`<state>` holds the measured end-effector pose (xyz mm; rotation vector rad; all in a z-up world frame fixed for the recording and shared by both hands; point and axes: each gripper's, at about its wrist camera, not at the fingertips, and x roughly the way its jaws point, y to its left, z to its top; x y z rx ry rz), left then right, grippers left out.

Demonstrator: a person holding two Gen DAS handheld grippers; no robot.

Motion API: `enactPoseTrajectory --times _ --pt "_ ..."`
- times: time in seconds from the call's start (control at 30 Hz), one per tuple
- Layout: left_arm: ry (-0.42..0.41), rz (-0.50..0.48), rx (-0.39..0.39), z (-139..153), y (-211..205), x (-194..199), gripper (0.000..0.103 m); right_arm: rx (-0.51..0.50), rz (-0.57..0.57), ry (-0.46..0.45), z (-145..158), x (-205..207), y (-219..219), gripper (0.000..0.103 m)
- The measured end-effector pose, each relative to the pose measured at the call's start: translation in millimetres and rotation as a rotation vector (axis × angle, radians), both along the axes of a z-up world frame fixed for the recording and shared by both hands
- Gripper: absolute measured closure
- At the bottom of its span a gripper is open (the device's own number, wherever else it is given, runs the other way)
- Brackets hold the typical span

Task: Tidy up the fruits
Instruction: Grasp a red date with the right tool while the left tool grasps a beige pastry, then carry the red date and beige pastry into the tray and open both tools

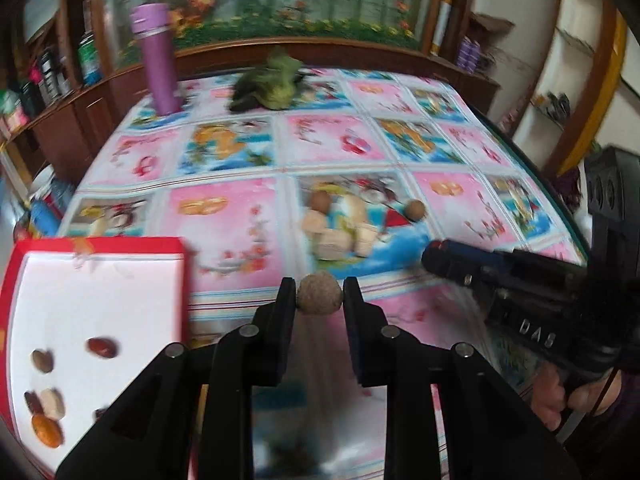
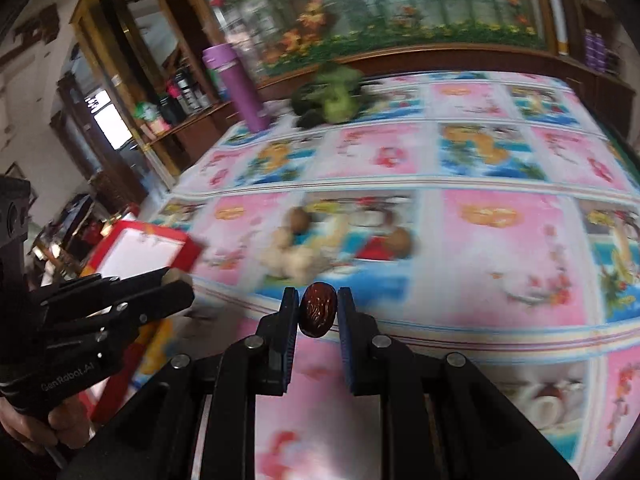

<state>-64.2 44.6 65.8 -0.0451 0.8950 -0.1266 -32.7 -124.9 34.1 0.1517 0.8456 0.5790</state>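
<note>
Bright cartoon-patterned cloth [image 1: 240, 216] in pink and blue squares spread across the whole table, glass-fronted wooden cabinet with a flower scene along the far edge. Purple bottle [image 1: 156, 60] upright at the far left of the cloth, a green and dark bundle [image 1: 272, 84] just to its right, too blurred to name. Red box [image 1: 100, 246] with a white inside at the near left edge of the cloth, holding a scatter of small fruits and nuts [image 1: 48, 400] in red, brown, cream and orange. Loose heap of pale and brown pieces [image 1: 340, 224] mid-cloth, right of the box, smeared by motion. Left gripper [image 1: 320, 300] clamped on a round, rough brown ball [image 1: 320, 299], held above the cloth just right of the box. Right gripper [image 2: 319, 314] pinching a dark, wrinkled red date [image 2: 318, 314] upright between its blue-padded fingers [image 2: 289, 312], off to the right of the box. Letters "DAS" readable on the right tool's body in the left view; "GenRobot.AI" on the left tool's body in the right view. Hands gripping each handle only partly in frame, cut by the edges. Shelves with bottles to the left of the cabinet, labels unreadable.
</note>
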Motion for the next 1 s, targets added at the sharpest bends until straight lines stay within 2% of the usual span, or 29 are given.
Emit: enactPoseTrajectory --times 0.17,0.27,0.4,0.57,0.73,0.8,0.83,0.87,0.9,0.93,0.97,1.0 --pt "-0.029 0.201 -0.047 20 87 -22 0.077 0.02 0.16 0.017 18 -1 85 0.086" --pt "-0.036 0.325 -0.024 21 136 -41 0.077 0.005 0.241 0.013 23 -8 132 0.086" --pt "-0.009 0.457 0.017 10 187 -62 0.077 -0.042 0.333 0.042 14 -21 191 0.086" --pt "0.043 0.538 0.037 -11 222 -77 0.077 -0.077 0.411 0.058 4 -39 235 0.086" --pt "0.091 0.552 0.042 -27 228 -77 0.076 -0.136 0.446 0.051 -2 -50 254 0.084" --pt "0.107 0.55 0.038 -32 226 -76 0.075 -0.151 0.451 0.08 -8 -48 255 0.084" --pt "0.113 0.553 0.042 -33 225 -76 0.069 -0.157 0.452 0.086 -9 -48 256 0.084" --pt "0.115 0.557 0.048 -34 225 -76 0.057 -0.159 0.446 0.09 -10 -48 256 0.084" --pt "0.116 0.562 0.052 -33 224 -78 0.05 -0.159 0.44 0.093 -10 -47 253 0.083" --pt "0.116 0.571 0.054 -32 224 -78 0.037 -0.149 0.44 0.101 -9 -47 249 0.079" --pt "0.113 0.577 0.058 -31 224 -80 0.031 -0.127 0.44 0.106 -7 -45 244 0.076" --pt "0.111 0.583 0.068 -30 223 -81 0.031 -0.106 0.435 0.103 -3 -44 239 0.075"
